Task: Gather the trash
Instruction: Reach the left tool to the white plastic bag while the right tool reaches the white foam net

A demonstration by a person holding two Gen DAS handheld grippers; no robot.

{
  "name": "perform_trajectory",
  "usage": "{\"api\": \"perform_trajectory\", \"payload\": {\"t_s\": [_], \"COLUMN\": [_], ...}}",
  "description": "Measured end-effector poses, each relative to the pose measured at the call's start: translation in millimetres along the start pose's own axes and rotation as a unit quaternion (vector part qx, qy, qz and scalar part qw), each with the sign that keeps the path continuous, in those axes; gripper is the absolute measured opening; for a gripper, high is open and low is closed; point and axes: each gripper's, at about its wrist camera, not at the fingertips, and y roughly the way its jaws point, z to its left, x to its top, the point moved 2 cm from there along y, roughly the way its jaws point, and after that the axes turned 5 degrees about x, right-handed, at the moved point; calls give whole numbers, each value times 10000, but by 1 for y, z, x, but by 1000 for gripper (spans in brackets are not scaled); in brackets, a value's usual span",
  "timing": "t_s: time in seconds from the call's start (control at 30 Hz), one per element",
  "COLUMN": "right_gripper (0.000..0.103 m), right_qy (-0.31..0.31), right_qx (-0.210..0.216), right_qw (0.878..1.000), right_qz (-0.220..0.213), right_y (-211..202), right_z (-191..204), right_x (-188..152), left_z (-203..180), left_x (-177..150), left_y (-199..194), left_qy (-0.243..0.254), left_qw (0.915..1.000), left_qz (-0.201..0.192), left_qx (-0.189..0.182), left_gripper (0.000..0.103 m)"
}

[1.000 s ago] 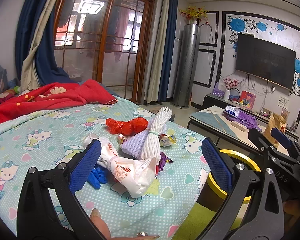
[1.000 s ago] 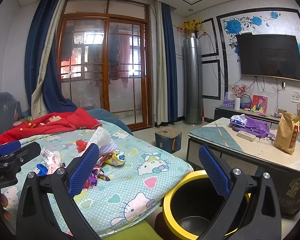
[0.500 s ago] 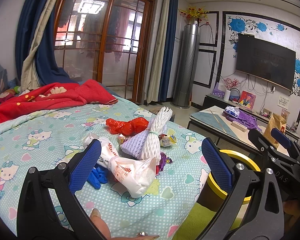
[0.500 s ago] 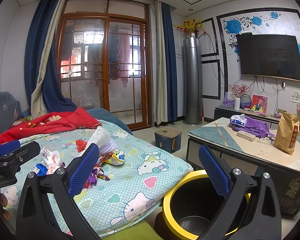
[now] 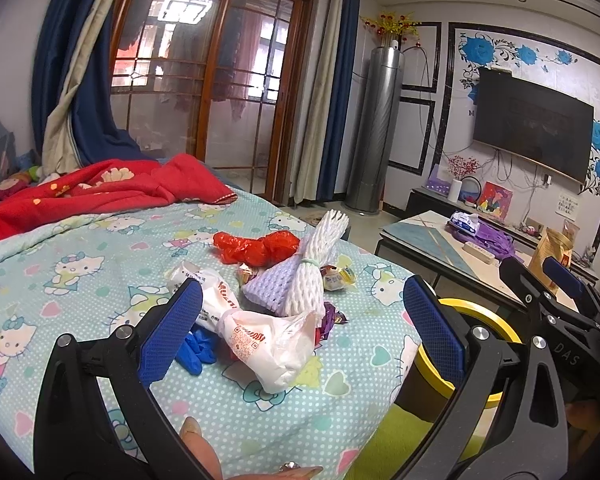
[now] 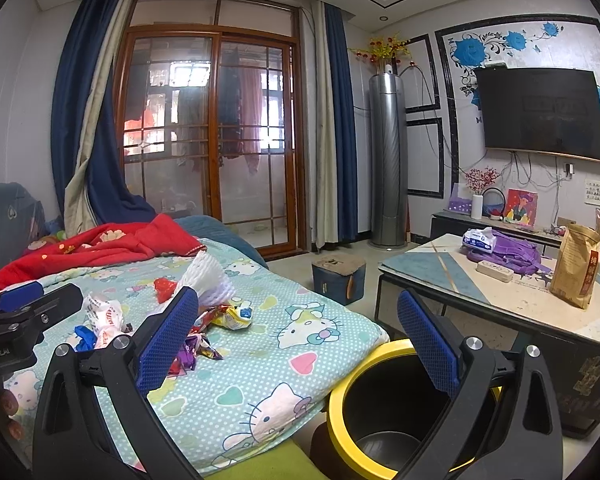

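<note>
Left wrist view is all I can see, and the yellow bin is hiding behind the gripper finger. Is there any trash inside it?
Observer: In the right wrist view the yellow bin is dark inside, and the part of its bottom that shows is bare.
Operator: Is my other gripper holding something?
Observer: No. The right gripper is open, its jaws wide apart with nothing between them, and the bin sits just below it.
Operator: Is there stuff on the floor I could bump?
Observer: A blue stool with a brown top stands on the floor beyond the bed's corner, apart from the bin.
</note>
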Motion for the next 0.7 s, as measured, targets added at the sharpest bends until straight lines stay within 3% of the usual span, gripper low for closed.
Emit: {"api": "perform_trajectory", "payload": {"t_s": [0.23, 0.7], "right_gripper": [97, 97], "right_qy": [-77, -686], "right_qx": [170, 1197], "right_qw": [9998, 9895], "right_qz": [23, 429], "right_y": [-1, 9], "right_z": [7, 55], "right_x": [3, 11], "left_z": [8, 53], "left_x": [-3, 2], "left_y": [4, 11], "left_qy": [-162, -704], "left_qw": [9998, 9961], "left_qz": [74, 288], "left_qx": [39, 458], "left_gripper": [92, 92]}}
